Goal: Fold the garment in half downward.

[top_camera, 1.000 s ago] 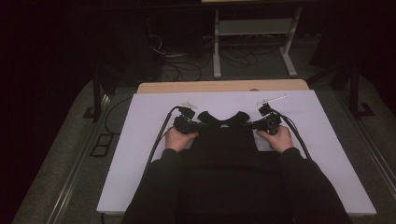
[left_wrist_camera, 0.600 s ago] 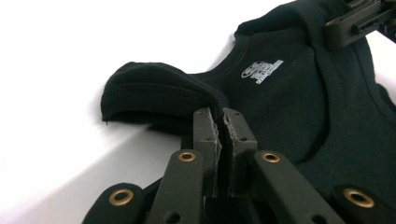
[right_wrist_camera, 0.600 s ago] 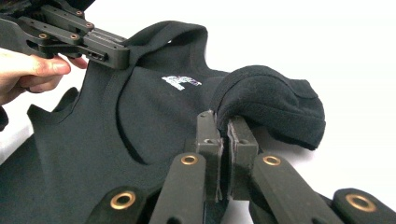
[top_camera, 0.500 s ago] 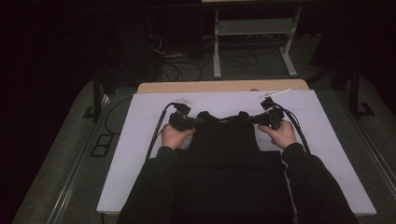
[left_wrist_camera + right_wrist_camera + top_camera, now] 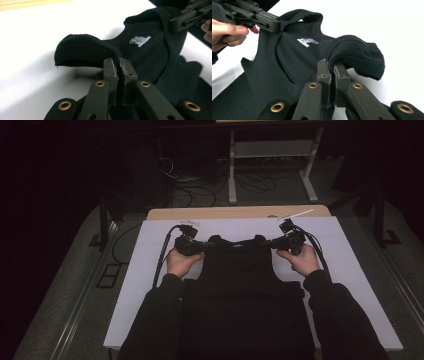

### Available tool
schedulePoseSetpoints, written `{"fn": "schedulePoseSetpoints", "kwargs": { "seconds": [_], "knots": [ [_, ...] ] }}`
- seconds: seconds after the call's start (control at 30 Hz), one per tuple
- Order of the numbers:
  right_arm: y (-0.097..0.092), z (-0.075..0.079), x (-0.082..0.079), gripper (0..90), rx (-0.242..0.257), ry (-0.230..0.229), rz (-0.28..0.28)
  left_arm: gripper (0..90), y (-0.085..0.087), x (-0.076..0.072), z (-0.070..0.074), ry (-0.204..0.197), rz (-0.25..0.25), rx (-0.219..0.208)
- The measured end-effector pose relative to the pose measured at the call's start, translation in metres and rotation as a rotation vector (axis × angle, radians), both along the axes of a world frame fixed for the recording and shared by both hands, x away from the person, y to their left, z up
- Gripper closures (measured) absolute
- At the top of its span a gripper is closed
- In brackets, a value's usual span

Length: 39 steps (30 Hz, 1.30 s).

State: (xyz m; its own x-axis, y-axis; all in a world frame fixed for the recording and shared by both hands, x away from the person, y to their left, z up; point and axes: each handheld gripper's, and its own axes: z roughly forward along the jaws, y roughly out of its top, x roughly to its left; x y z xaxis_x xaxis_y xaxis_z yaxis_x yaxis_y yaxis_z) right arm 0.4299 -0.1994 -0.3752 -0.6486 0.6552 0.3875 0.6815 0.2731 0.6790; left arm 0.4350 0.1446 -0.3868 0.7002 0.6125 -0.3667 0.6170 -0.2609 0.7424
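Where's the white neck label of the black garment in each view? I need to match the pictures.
High view: neck label, centre, between the two grippers.
Left gripper view: label, upper right of centre.
Right gripper view: label, above centre, slightly left.
Shared landmark: the black garment's neckline.

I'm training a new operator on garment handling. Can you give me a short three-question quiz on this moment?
1. True or false: both grippers are clamped on the black sleeveless top.
2. Which part of the top does the left gripper pinch? A) the bottom hem B) a shoulder strap C) the printed neck label
3. What surface lies under the top?

Key:
1. True. The left gripper and the right gripper each have their jaws closed on the fabric.
2. B. Each gripper pinches one shoulder strap, on either side of the neckline; the white printed label sits between them, untouched.
3. A white sheet that covers the wooden table.
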Motion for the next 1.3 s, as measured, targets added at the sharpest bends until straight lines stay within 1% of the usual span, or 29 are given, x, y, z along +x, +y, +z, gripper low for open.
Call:
{"fn": "schedulePoseSetpoints", "kwargs": {
  "seconds": [0.17,0.23,0.37,0.4,0.43,0.5,0.53,0.57,0.6,0.63,0.73,0.87,0.93,1.0,1.1,1.13,1.3],
  "knots": [
    [-0.002,0.008,-0.006,84.3,0.016,-0.012,0.002,83.9,0.006,-0.005,0.011,-0.006,-0.003,-0.028],
    [-0.003,0.013,-0.009,84.3,0.018,-0.01,0.0,83.9,0.007,-0.008,0.014,-0.009,0.001,-0.031],
    [-0.002,0.019,-0.016,84.3,0.014,-0.014,0.006,83.9,0.008,-0.018,0.017,0.016,0.012,-0.07],
    [-0.002,0.019,-0.016,84.3,0.014,-0.014,0.006,83.9,0.008,-0.018,0.017,0.016,0.012,-0.07],
    [-0.001,0.022,-0.022,84.3,0.007,-0.023,0.01,83.9,0.007,-0.023,0.018,0.014,0.016,-0.074],
    [-0.001,0.024,-0.026,84.3,0.01,-0.028,0.017,83.8,0.008,-0.028,0.019,0.006,0.008,-0.077],
    [-0.001,0.024,-0.026,84.3,0.01,-0.028,0.017,83.8,0.008,-0.028,0.019,0.006,0.008,-0.077],
    [0.0,0.026,-0.029,84.3,0.015,-0.03,0.022,83.8,0.008,-0.028,0.019,0.006,0.008,-0.077],
    [0.0,0.028,-0.034,84.3,0.02,-0.04,0.027,83.8,0.009,-0.036,0.019,0.0,0.009,-0.074],
    [0.0,0.028,-0.037,84.3,0.023,-0.039,0.029,83.8,0.01,-0.038,0.019,-0.007,0.007,-0.076],
    [0.0,0.027,-0.044,84.3,0.031,-0.045,0.035,83.9,0.012,-0.047,0.019,-0.018,0.0,-0.085],
    [0.002,0.023,-0.054,84.3,0.024,-0.047,0.054,83.8,0.013,-0.058,0.018,-0.035,-0.009,-0.082],
    [0.002,0.021,-0.059,84.3,0.027,-0.048,0.057,83.8,0.015,-0.062,0.016,-0.028,-0.01,-0.083],
    [0.003,0.019,-0.063,84.1,0.03,-0.048,0.062,83.8,0.016,-0.067,0.015,-0.031,-0.014,-0.084],
    [0.003,0.016,-0.069,84.1,0.033,-0.045,0.071,83.8,0.016,-0.075,0.013,-0.04,-0.02,-0.076],
    [0.002,0.015,-0.071,84.1,0.031,-0.046,0.075,83.7,0.016,-0.077,0.013,-0.046,-0.021,-0.067],
    [0.001,0.011,-0.081,84.1,0.035,-0.047,0.089,83.7,0.016,-0.086,0.007,-0.049,-0.033,-0.072]
  ]
}}
